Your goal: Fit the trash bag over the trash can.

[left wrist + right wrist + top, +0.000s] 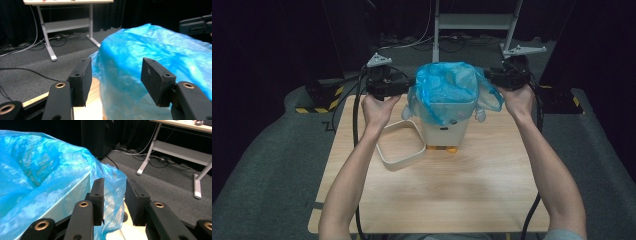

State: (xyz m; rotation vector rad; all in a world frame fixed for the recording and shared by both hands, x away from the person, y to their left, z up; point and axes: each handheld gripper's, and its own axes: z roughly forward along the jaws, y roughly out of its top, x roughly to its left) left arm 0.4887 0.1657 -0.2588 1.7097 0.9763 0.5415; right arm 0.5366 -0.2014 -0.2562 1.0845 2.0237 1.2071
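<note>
A small white bin [447, 127] with a cartoon face stands at the far middle of the wooden table [437, 195]. A blue plastic bag [447, 87] lines it and hangs over the rim. My left gripper [409, 82] is at the bag's left side, and its jaws [116, 72] stand open around the blue plastic [155, 50] with neither pad pressing on it. At the bag's right side, my right gripper [487, 75] is also open [115, 192]. A loose fold of the bag [112, 182] lies in the gap between its pads.
A white square ring-shaped frame [400, 144] lies flat on the table just left of the bin. Beyond the table's far edge are grey carpet, floor cables and a white desk frame [474, 22]. Dark curtains close off the back.
</note>
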